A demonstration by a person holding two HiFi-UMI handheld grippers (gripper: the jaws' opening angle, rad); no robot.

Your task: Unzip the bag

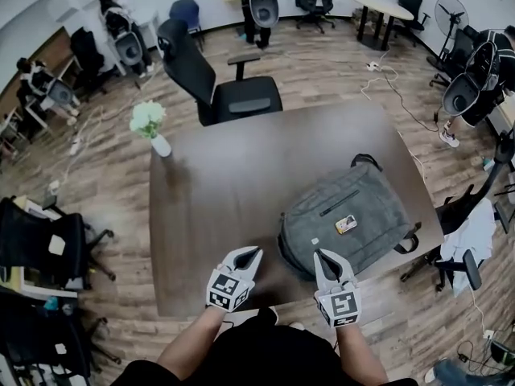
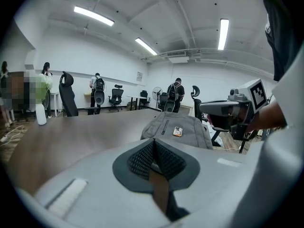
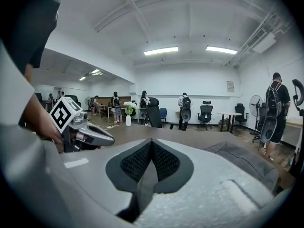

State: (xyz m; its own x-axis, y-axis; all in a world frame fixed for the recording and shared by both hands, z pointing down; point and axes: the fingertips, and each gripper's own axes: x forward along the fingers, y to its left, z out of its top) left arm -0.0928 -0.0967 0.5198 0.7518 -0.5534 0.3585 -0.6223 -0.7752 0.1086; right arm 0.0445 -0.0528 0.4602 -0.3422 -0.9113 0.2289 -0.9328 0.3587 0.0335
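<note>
White flowers point(image 1: 148, 117) in vase point(image 1: 161, 145) on table point(image 1: 225, 199) corner; black chair point(image 1: 241, 99) behind.

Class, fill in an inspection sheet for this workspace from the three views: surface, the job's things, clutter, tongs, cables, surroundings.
Surface: brown wooden table.
Job's things: grey backpack lying flat on the table's right part; its front zip looks closed.
Clutter: white vase of flowers at the far left corner; small orange tag on the backpack.
Tongs: left tongs and right tongs both shut, nothing between them, at the table's near edge.
Cables: white cable on the floor beyond the table; none seen on the table.
Surroundings: black office chair at the far side, people standing, a fan.
</note>
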